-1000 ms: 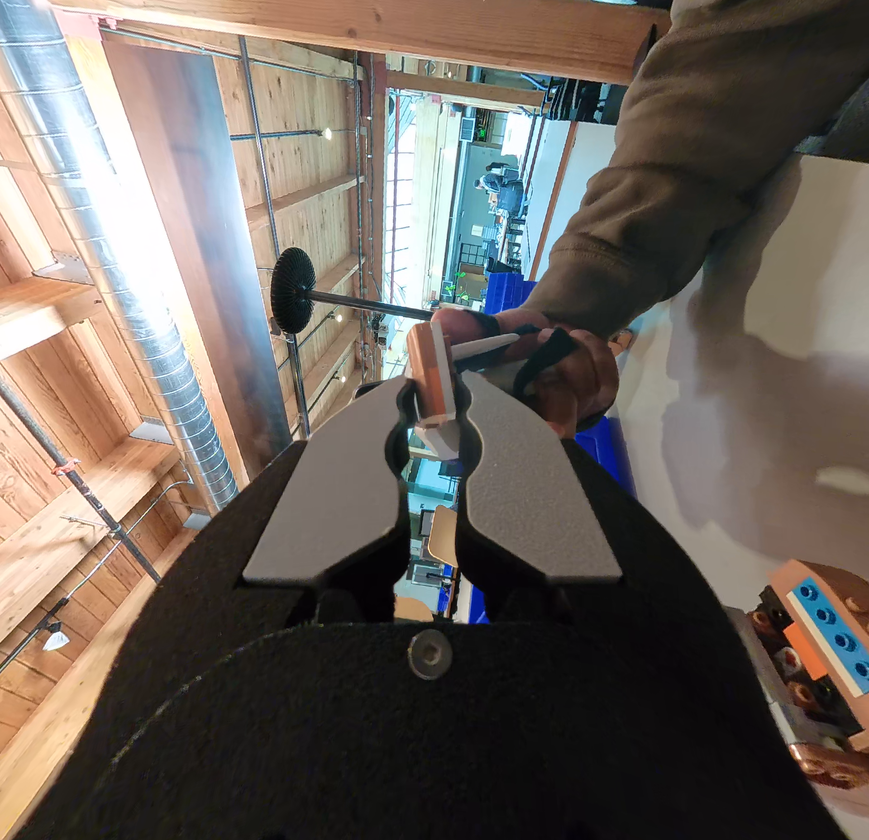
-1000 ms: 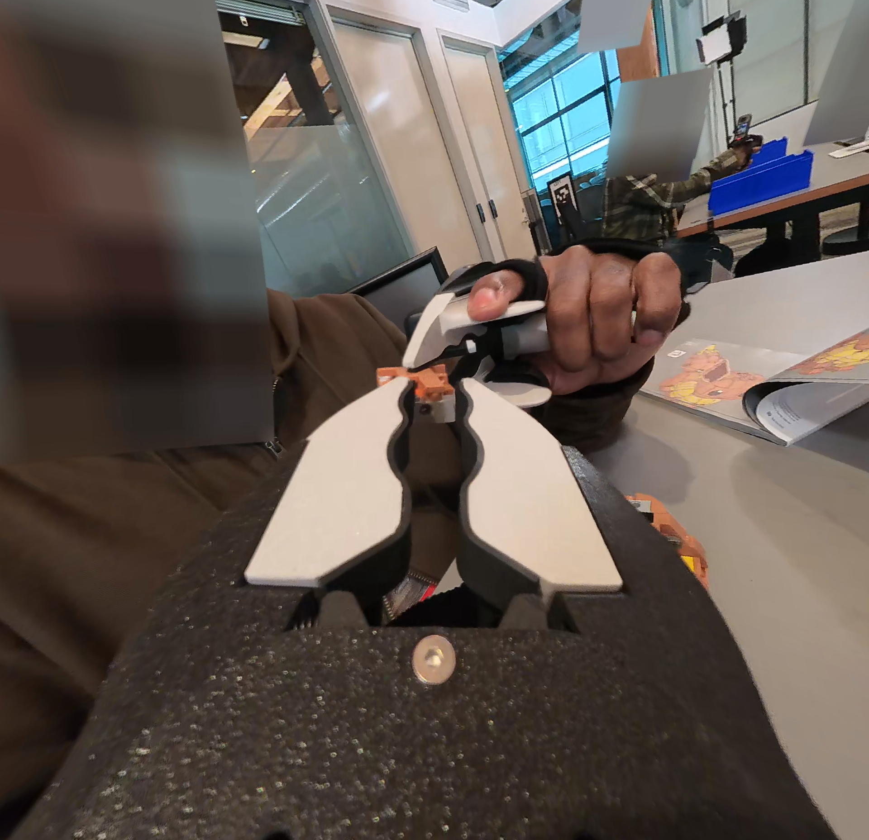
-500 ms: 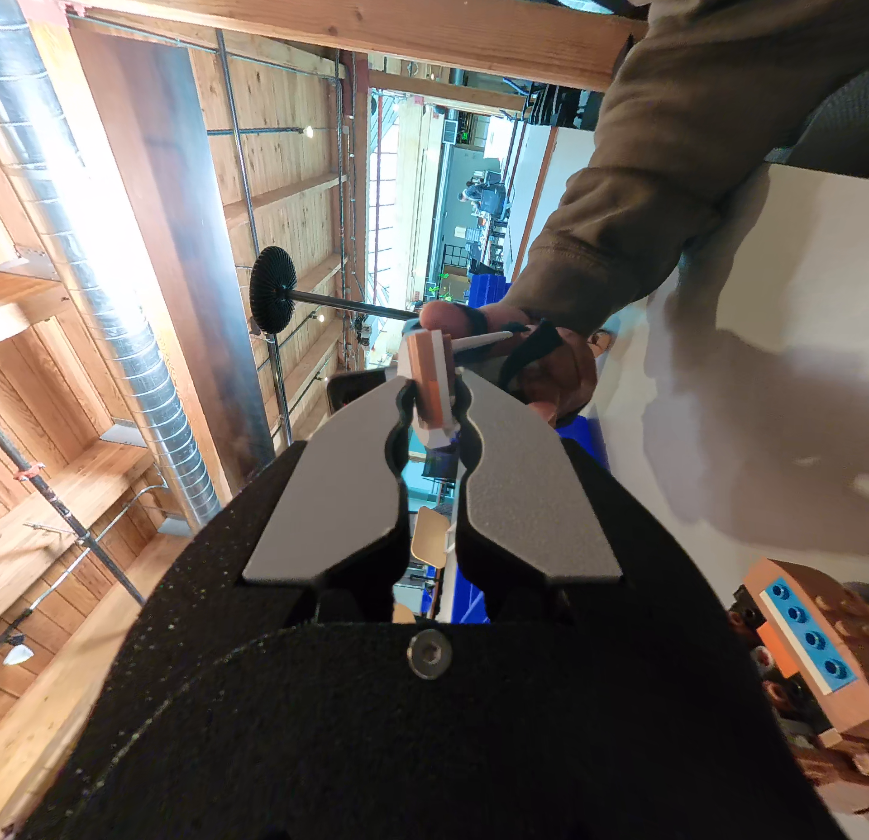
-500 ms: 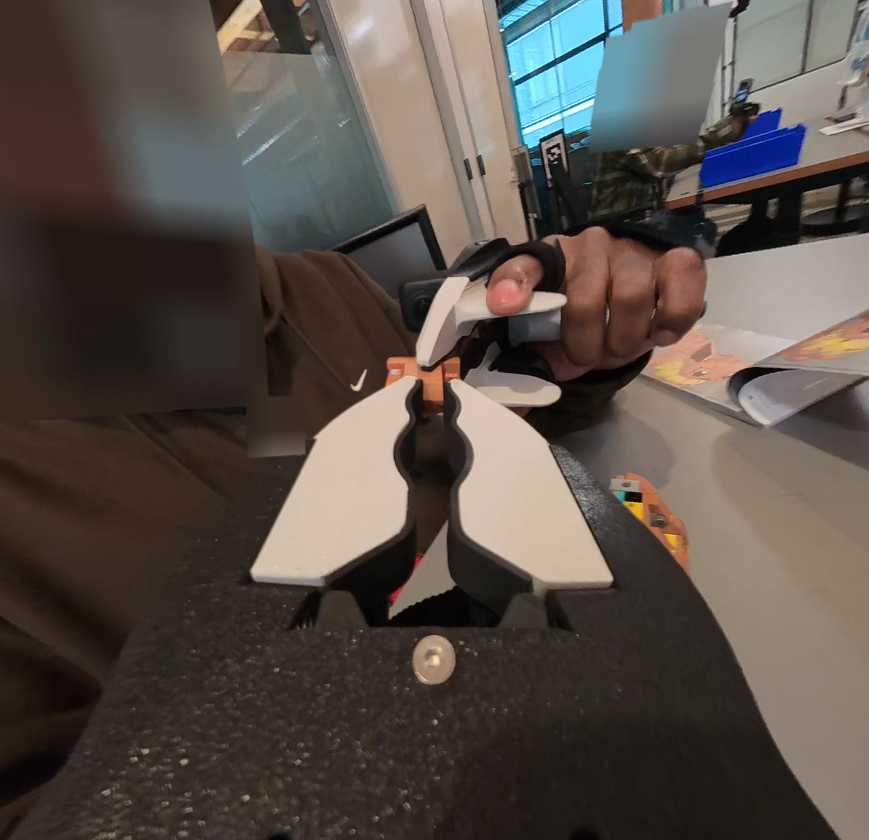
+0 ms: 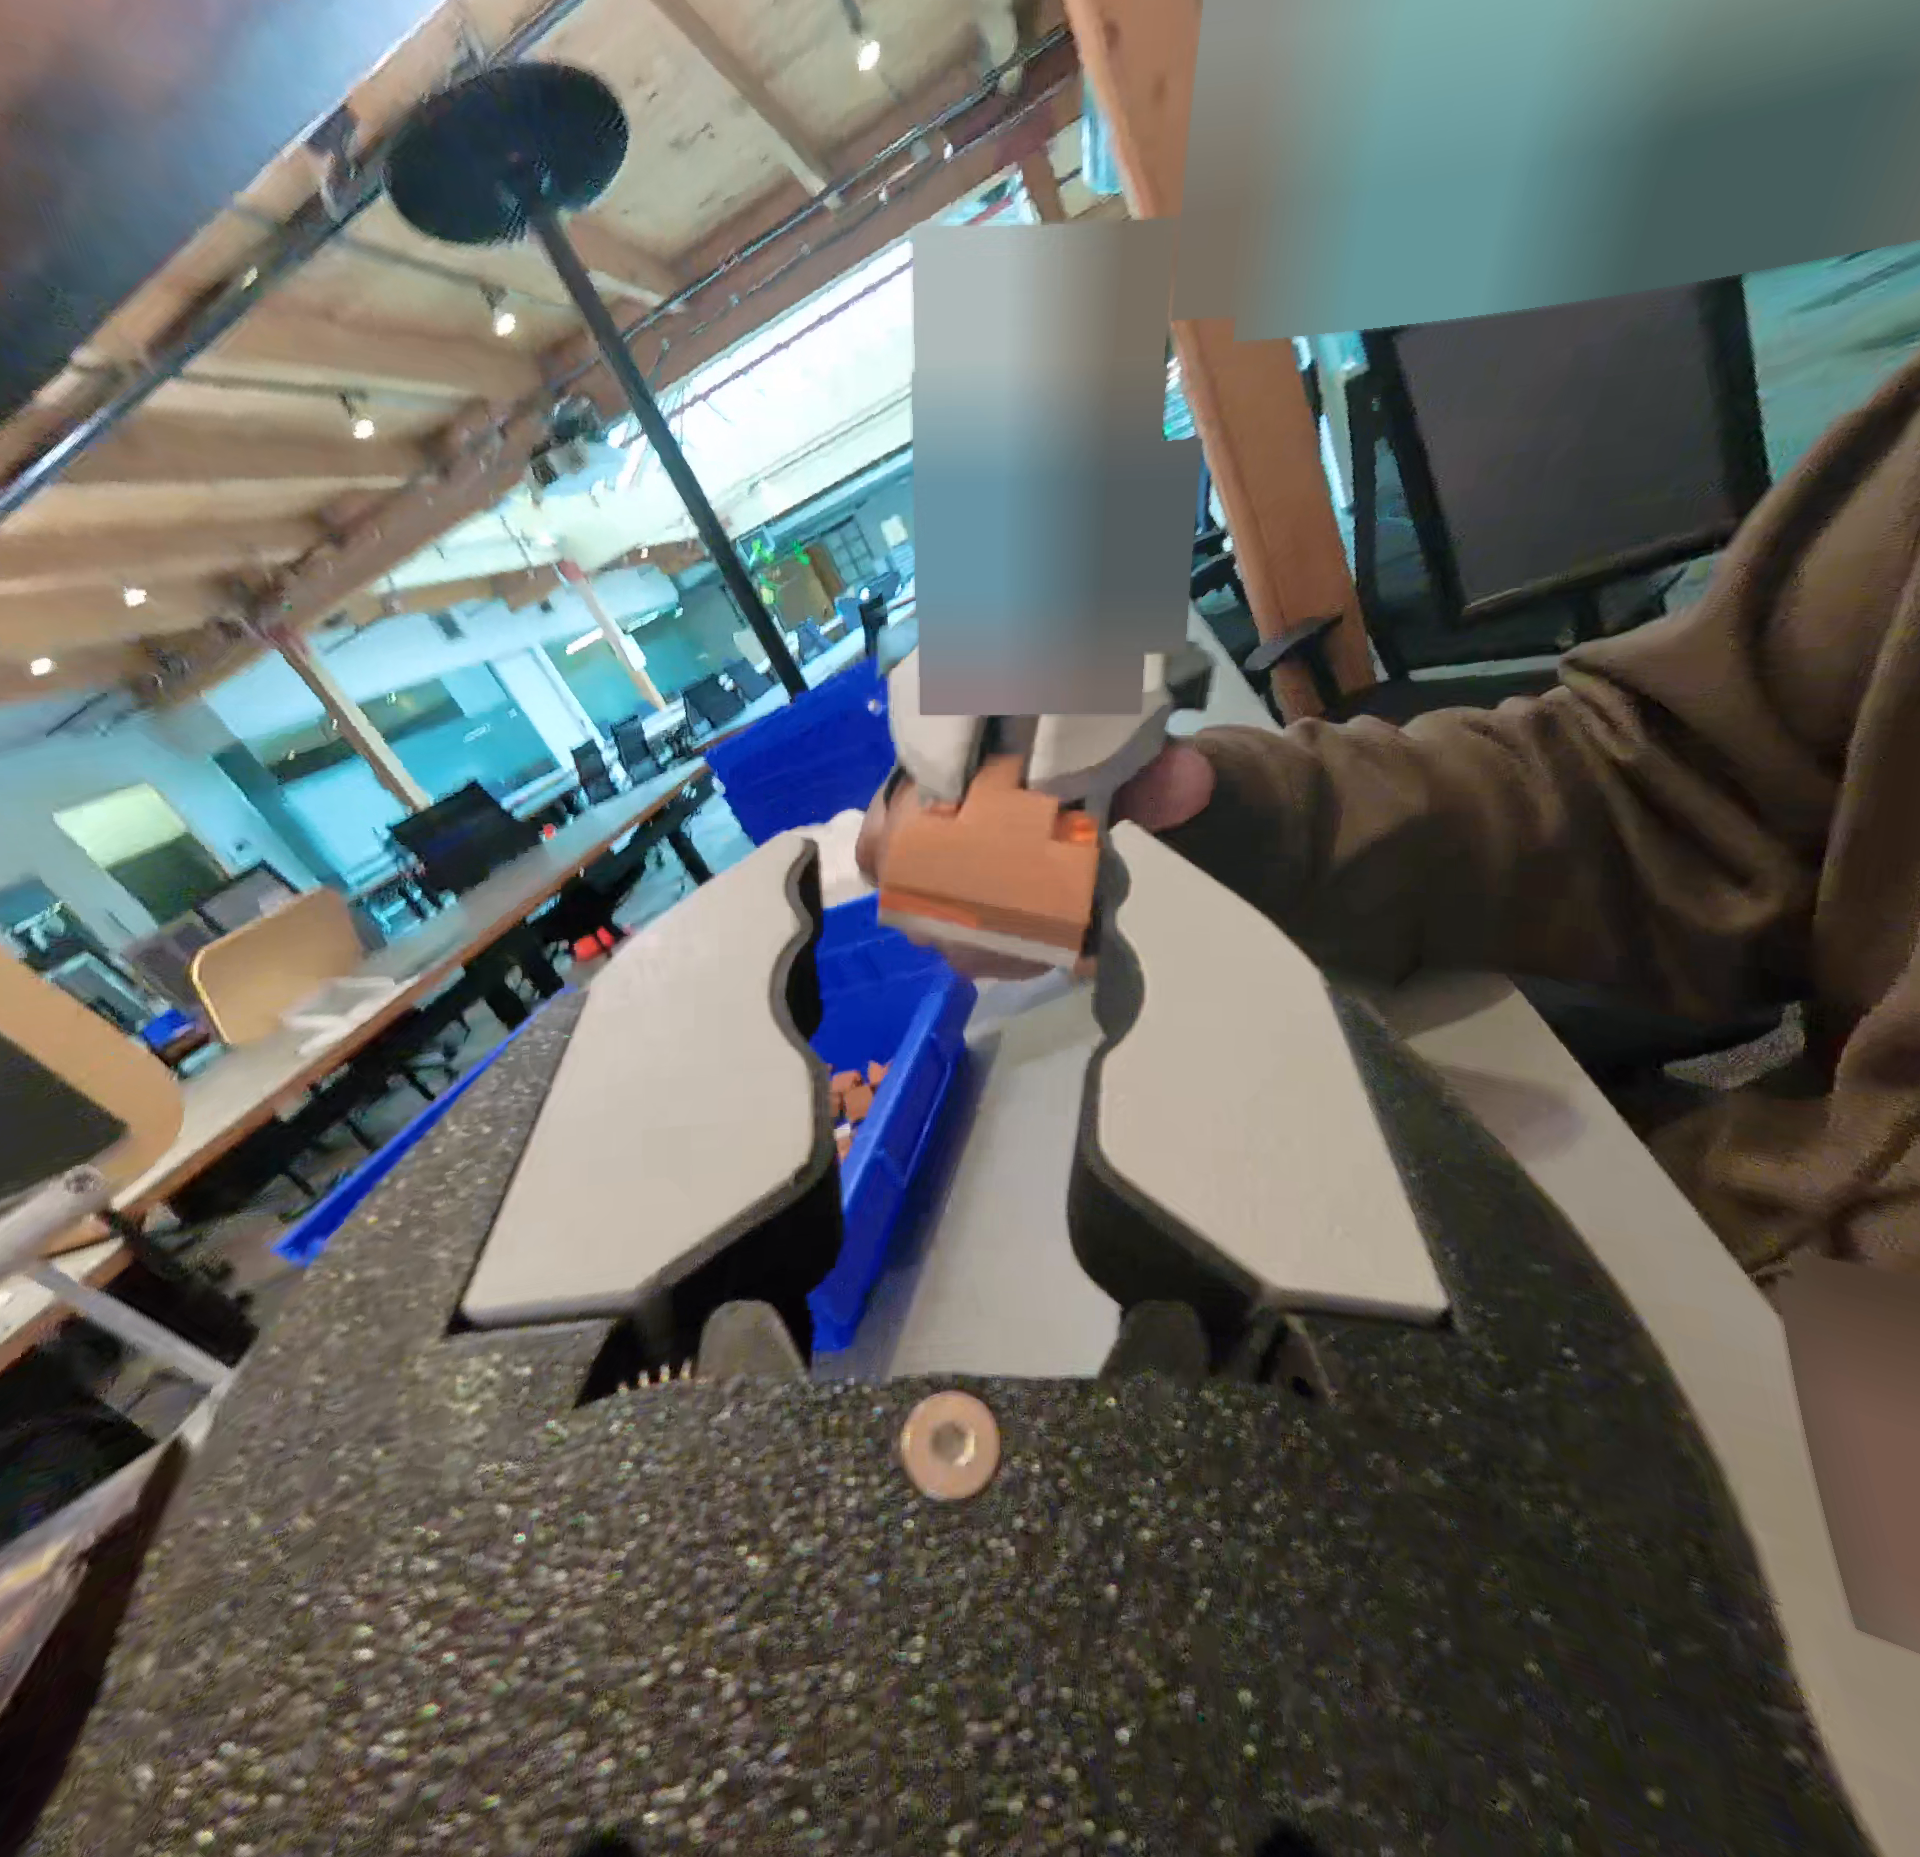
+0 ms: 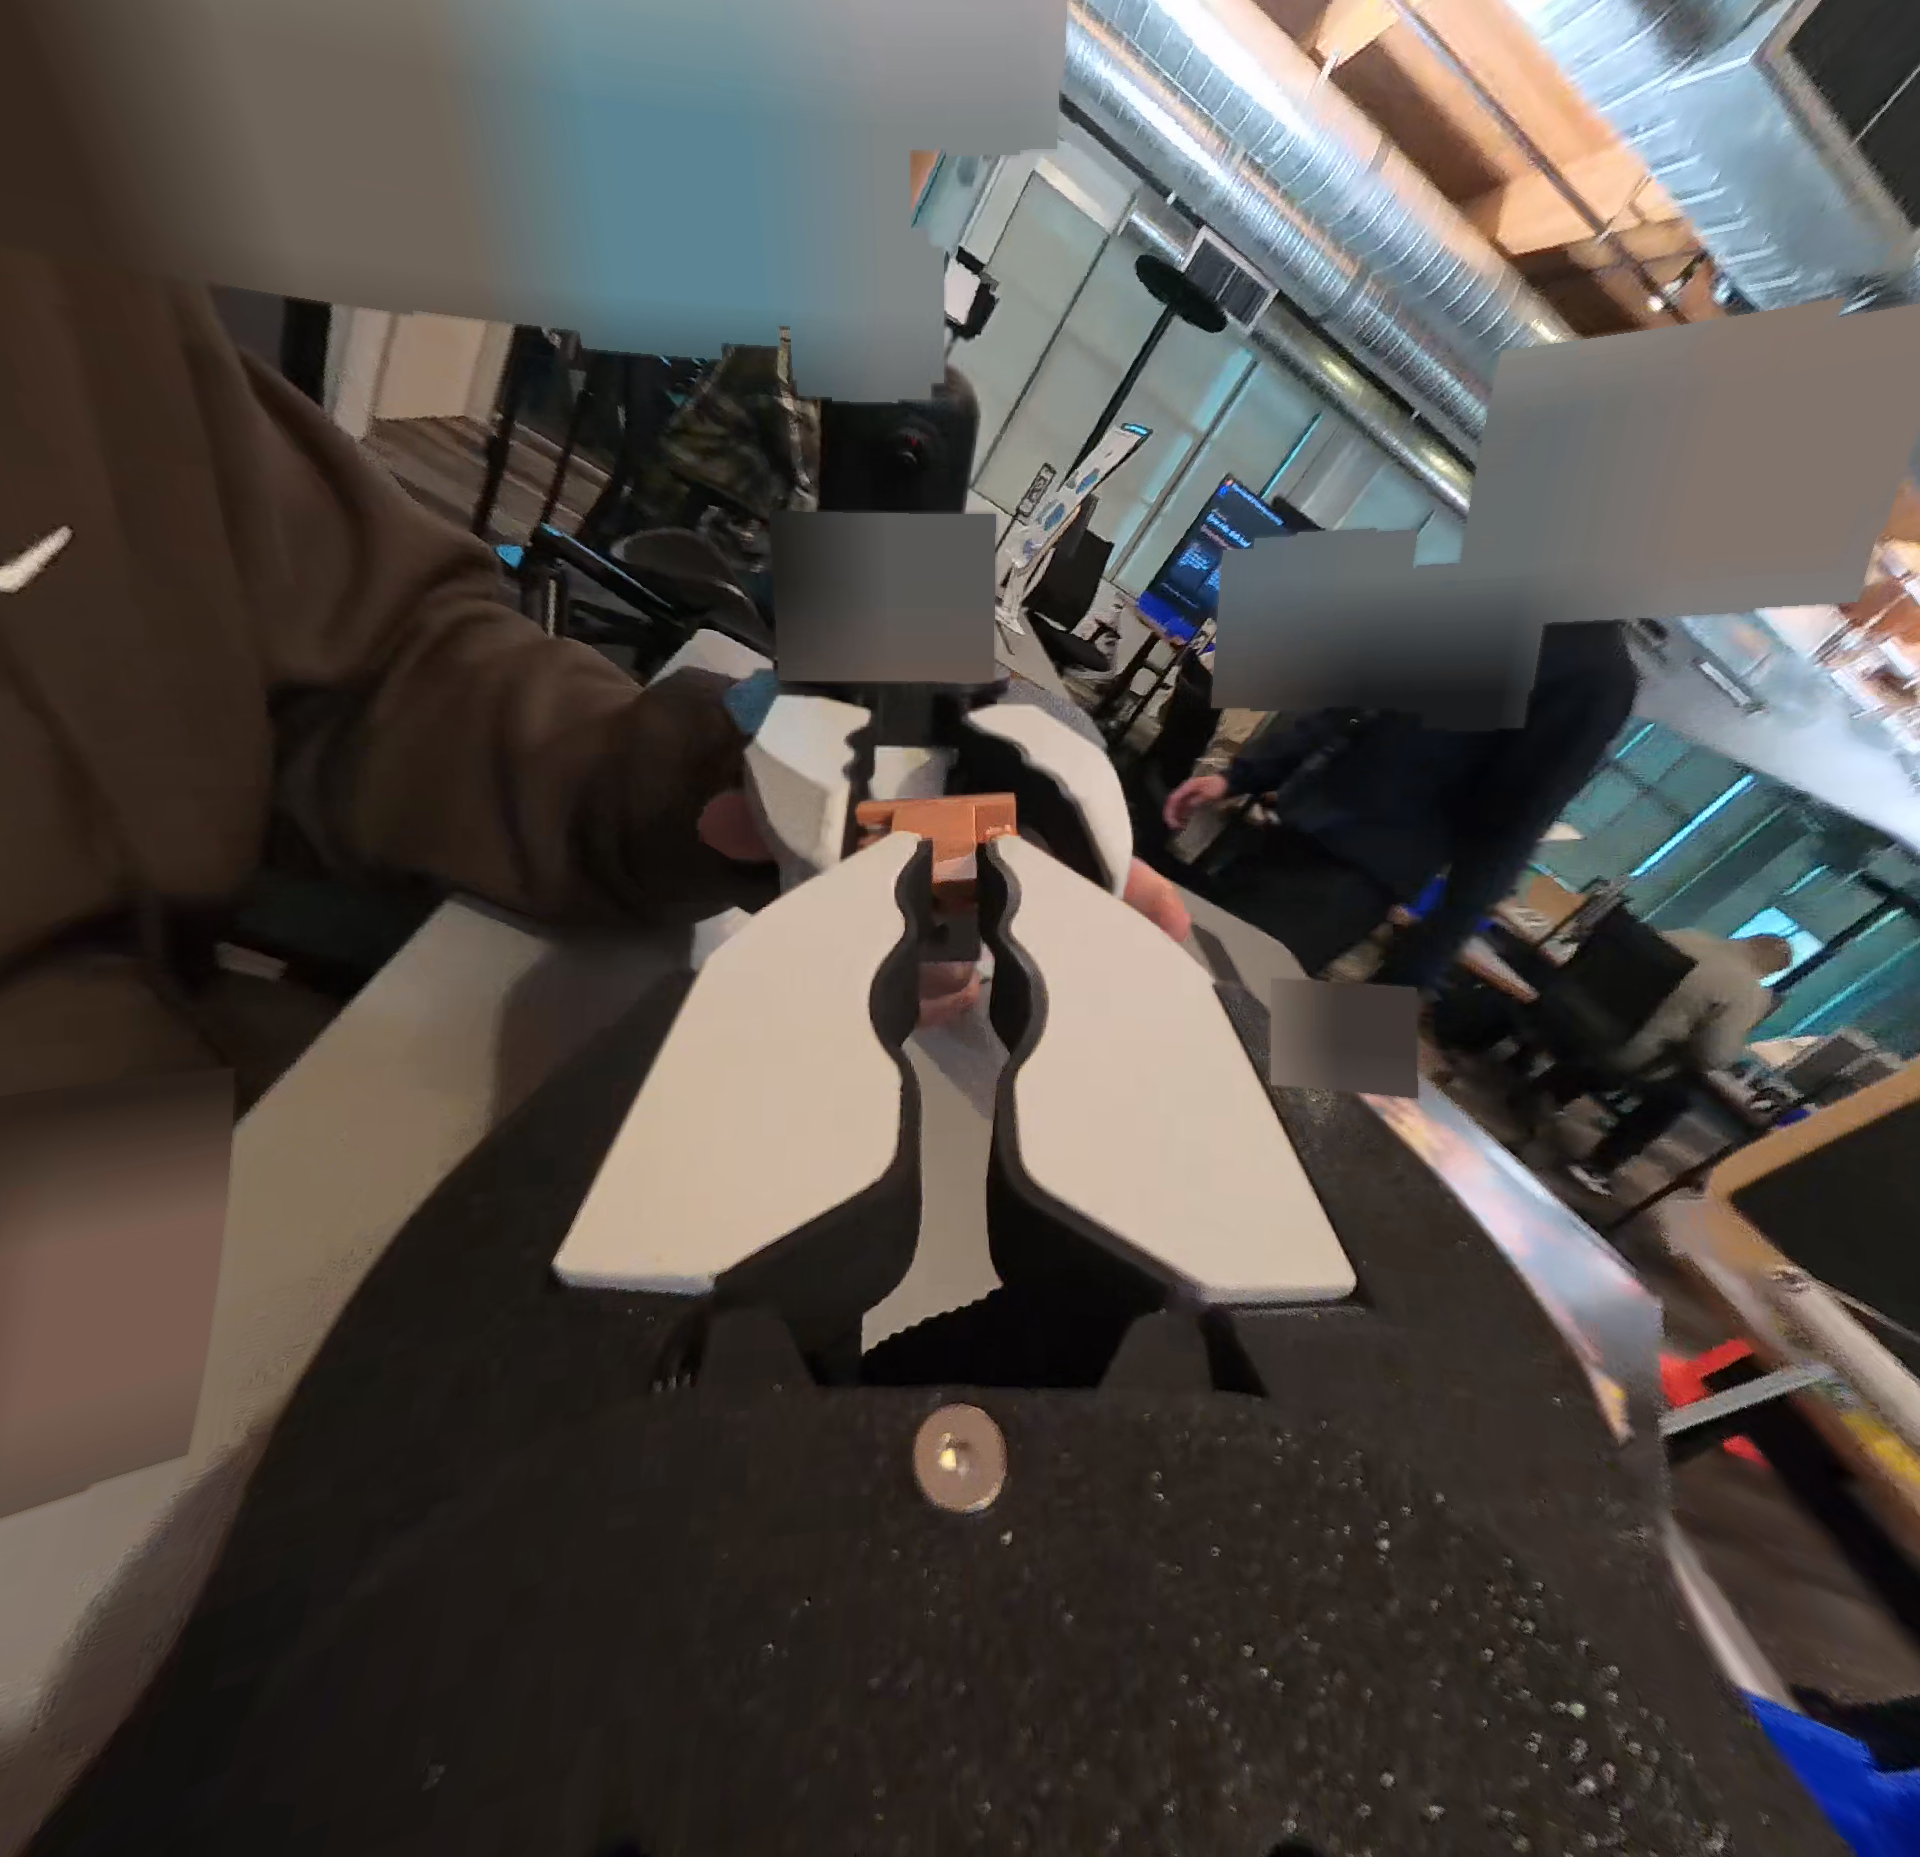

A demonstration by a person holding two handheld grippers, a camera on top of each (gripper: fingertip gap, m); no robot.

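Observation:
An orange brick assembly (image 5: 987, 872) with a pale underside is held in the air above the white table (image 5: 1039, 1236). My right gripper (image 6: 951, 851) is shut on its narrow stem, and the flat orange top (image 6: 935, 818) shows just past the fingertips. My left gripper (image 5: 956, 862) is open, with the assembly between its tips and close to the right finger. In the left wrist view the right gripper (image 5: 997, 768) grips the assembly from the far side. In the right wrist view the left gripper (image 6: 940, 779) faces mine with its jaws spread to either side of the assembly.
A blue bin (image 5: 894, 1080) with several small orange pieces stands on the table below the left gripper. The person's brown sleeves (image 5: 1558, 820) reach in from the right. Other desks, chairs and people (image 6: 1455, 820) are farther back. Both grippers' tips are close together, under 4 cm apart.
The left gripper, earlier shut on the brick assembly, has opened. The right gripper closed on the assembly and now holds it. Both grippers have turned and swung, so the background differs.

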